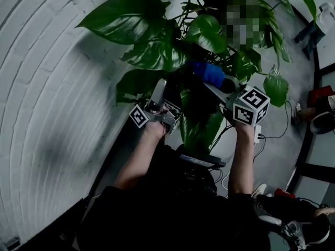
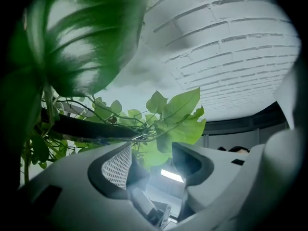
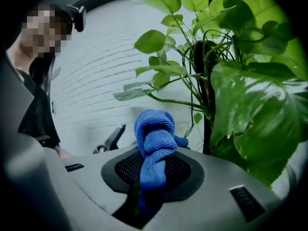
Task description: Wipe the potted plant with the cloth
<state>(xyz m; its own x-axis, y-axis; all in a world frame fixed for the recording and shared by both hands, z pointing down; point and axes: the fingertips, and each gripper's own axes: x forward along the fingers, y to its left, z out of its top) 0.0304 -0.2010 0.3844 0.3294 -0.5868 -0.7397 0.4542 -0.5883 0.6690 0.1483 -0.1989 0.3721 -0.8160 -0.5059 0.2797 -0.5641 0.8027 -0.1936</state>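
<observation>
Cloth [image 3: 154,146]: blue, bunched into a knot-like wad and clamped in your right gripper [image 3: 153,170]. The jaws are closed narrow on it, the wad stands above the pads, and its lower end drops out of sight into the dark gap behind them. From the head view the cloth [image 1: 209,73] sits in among the middle foliage of the potted plant [image 1: 157,46], just beside a dark central stem [image 3: 207,95]; whether it touches a leaf cannot be told. The pot cannot be made out under the hanging leaves, and the plant's top is cut off by the frame edge. Your left gripper [image 2: 151,160] tilts upward from below the foliage with its jaws a moderate way apart and nothing pressed between the pads. Pale leaves [image 2: 175,121] show through the gap, but contact cannot be judged. A big dark leaf [image 2: 82,37] blocks the upper left of that view. In the head view the left gripper [image 1: 158,90] sits at the lower leaves, near the white brick wall [image 1: 47,88].
</observation>
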